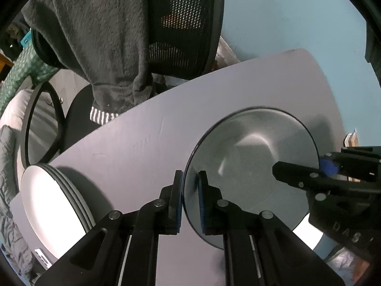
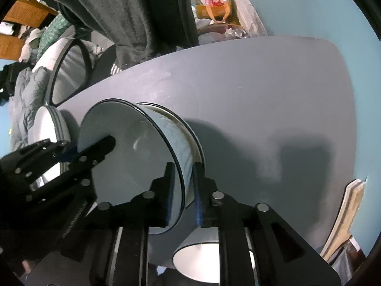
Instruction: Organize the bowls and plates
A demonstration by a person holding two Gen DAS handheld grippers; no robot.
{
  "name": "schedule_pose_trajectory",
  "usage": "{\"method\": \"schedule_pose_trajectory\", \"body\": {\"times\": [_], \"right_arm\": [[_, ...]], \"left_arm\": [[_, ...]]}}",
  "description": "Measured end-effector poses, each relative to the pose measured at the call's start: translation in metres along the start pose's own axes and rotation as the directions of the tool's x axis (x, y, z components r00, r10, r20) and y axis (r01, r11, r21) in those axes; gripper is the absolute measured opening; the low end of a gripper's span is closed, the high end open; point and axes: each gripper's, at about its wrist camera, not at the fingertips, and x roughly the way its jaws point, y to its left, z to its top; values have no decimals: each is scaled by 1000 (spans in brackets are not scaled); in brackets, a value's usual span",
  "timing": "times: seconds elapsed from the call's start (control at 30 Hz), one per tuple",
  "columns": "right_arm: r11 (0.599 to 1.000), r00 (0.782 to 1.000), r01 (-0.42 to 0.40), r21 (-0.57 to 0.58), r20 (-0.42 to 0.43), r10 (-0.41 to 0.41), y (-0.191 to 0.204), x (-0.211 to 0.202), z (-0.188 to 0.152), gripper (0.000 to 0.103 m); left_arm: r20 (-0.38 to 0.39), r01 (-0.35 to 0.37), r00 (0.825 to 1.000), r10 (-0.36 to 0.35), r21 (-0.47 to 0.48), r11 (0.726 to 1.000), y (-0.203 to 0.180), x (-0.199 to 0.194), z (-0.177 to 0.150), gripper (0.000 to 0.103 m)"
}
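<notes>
Both grippers pinched one bowl (image 1: 252,166) by opposite rim edges. The left gripper (image 1: 190,200) had its jaws closed on the rim at lower centre of its view. The right gripper (image 2: 183,188) clamped the far edge, where that bowl appeared to sit nested on another. Plates (image 1: 54,205) already stood stacked at lower left of the tabletop (image 1: 133,143). A second bowl (image 2: 197,259) waited at the bottom of the right view, so stacking looked partly done.

The bowl (image 1: 252,166) was pale grey-white with a thin black rim; the stacked plates (image 1: 54,205) were white with dark edges, the table (image 1: 133,143) lavender-grey, the tools (image 1: 190,197) black with blue pads (image 1: 201,202)
</notes>
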Motion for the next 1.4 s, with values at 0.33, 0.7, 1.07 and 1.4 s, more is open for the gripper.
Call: {"method": "schedule_pose_trajectory", "body": {"times": [0.33, 0.7, 1.07, 1.4], "right_arm": [[997, 997, 71, -29, 18, -70, 6, -10, -6, 35], [988, 983, 149, -41, 112, -144, 8, -38, -24, 41], [982, 946, 182, -46, 281, -162, 33, -95, -56, 61], [977, 909, 211, -25, 373, -187, 55, -121, -86, 65]], "left_arm": [[22, 26, 999, -25, -58, 998, 5, -13, -8, 28], [158, 28, 987, -13, -94, 995, 12, -65, -24, 62], [263, 18, 965, 4, -81, 997, 22, -124, -57, 74], [326, 38, 945, 4, -122, 992, 35, -161, -86, 76]]}}
